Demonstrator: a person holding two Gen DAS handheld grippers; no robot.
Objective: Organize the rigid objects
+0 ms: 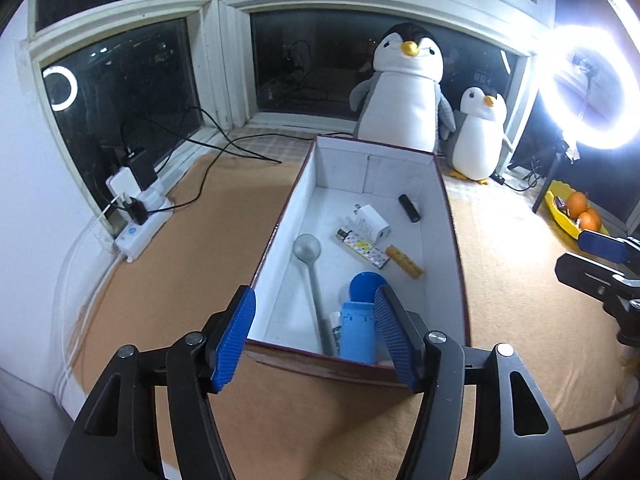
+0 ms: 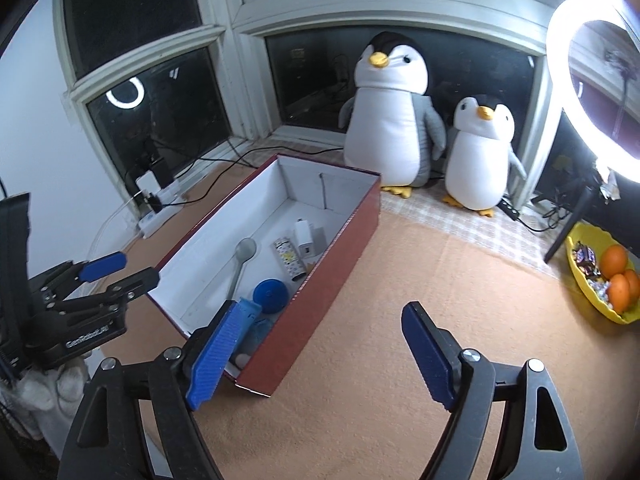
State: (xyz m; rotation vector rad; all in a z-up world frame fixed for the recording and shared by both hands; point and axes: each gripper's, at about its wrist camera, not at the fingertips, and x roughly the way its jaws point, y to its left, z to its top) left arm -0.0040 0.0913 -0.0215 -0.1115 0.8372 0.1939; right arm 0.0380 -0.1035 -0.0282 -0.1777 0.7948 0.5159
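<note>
A long box with red outside and white inside lies on the orange mat. Inside it are a grey spoon, a white charger, a black cylinder, a patterned bar, a yellow stick, a round blue lid and a light-blue container. My left gripper hangs open above the box's near end, nothing between its pads. My right gripper stands open and empty over the box's near right corner and the mat.
Two plush penguins stand behind the box on the sill. A power strip with chargers and cables lies at left. A ring light on a stand and a yellow bowl of oranges sit at right.
</note>
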